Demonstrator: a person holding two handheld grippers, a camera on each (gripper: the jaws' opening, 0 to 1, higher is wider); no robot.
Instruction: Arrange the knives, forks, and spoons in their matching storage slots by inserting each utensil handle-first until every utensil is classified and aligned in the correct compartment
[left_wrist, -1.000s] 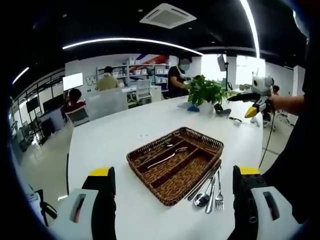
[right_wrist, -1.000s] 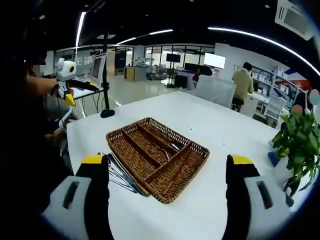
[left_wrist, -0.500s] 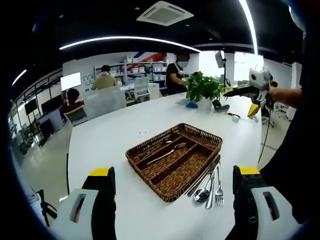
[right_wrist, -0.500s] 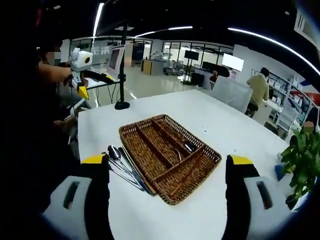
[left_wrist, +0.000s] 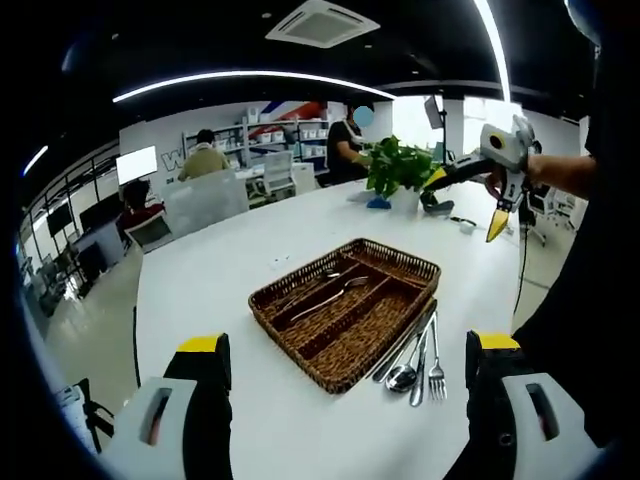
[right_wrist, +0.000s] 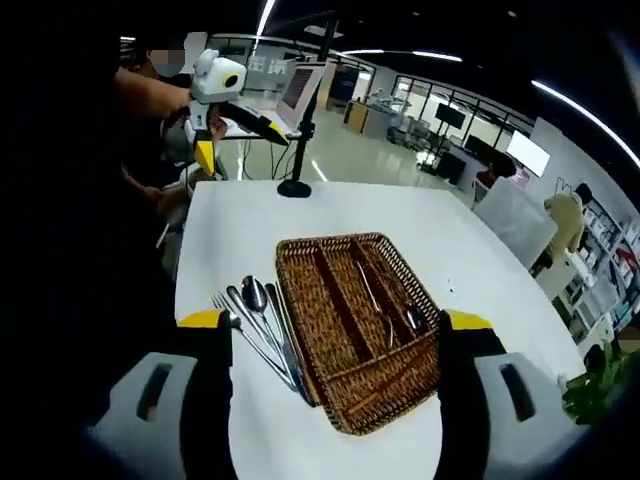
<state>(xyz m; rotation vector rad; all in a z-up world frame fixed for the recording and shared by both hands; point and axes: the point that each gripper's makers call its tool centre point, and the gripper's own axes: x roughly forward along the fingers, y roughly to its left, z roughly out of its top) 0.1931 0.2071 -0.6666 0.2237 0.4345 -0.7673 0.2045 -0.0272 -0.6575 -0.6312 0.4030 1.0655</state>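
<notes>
In the left gripper view, the left tool (left_wrist: 340, 400) rises from the bottom edge with its two yellow-tipped jaws spread wide apart and nothing between them. It hovers over a white desk (left_wrist: 220, 280). Near the middle of the desk sits a brown wicker tray (left_wrist: 345, 312), split by long dividers into narrow compartments. Two or three utensils (left_wrist: 325, 295) already lie in its far compartments; which kind they are is too small to tell. Just beside the tray's right long edge, loose on the desk, lie a knife (left_wrist: 405, 342), a spoon (left_wrist: 402, 376) and a fork (left_wrist: 437, 372), side by side and roughly parallel to the tray. Farther right, a potted plant (left_wrist: 398, 170) stands on the desk, and the right tool (left_wrist: 470, 185) is held up in the air by a hand, well above the desk.

In the right gripper view, the left tool (right_wrist: 225, 110) is held high at the upper left. Below it, the fork (right_wrist: 245, 335), spoon (right_wrist: 262, 310) and knife (right_wrist: 290, 345) lie beside the tray's (right_wrist: 355, 310) left edge. The right tool (right_wrist: 335, 400) has its jaws wide apart, empty, framing the tray's near end.
</notes>
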